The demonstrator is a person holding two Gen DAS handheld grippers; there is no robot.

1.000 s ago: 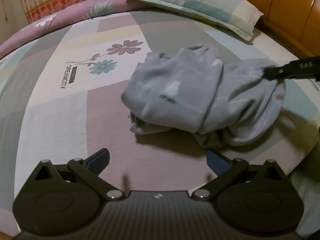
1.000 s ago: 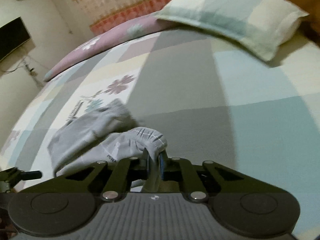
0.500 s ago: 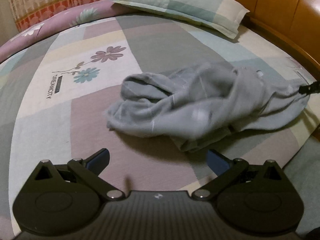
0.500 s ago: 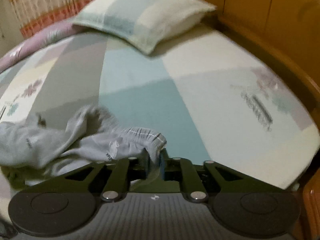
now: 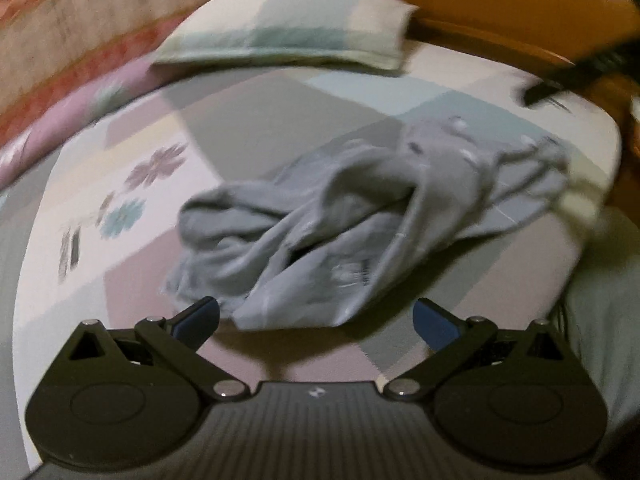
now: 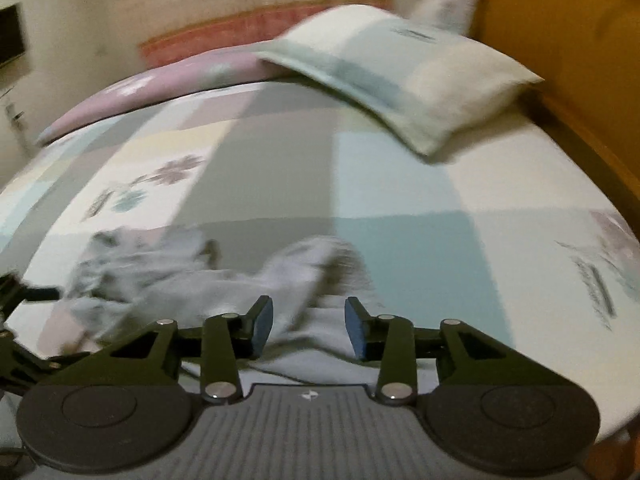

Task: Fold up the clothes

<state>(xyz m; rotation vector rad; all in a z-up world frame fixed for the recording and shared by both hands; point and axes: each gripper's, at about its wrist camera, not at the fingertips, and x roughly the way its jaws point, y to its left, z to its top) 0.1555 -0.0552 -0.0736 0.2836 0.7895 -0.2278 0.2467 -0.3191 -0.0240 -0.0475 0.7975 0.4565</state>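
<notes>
From the left wrist, the left hand-held gripper (image 5: 316, 322) stands wide open and empty, just short of the near edge of a crumpled grey garment (image 5: 360, 216) lying on the patchwork bed (image 5: 260, 120), below the pillow (image 5: 288, 36).

From the right wrist, the right hand-held gripper (image 6: 309, 328) has its jaws opening; grey cloth lies between the pads (image 6: 262, 326), which do not press on it.
</notes>
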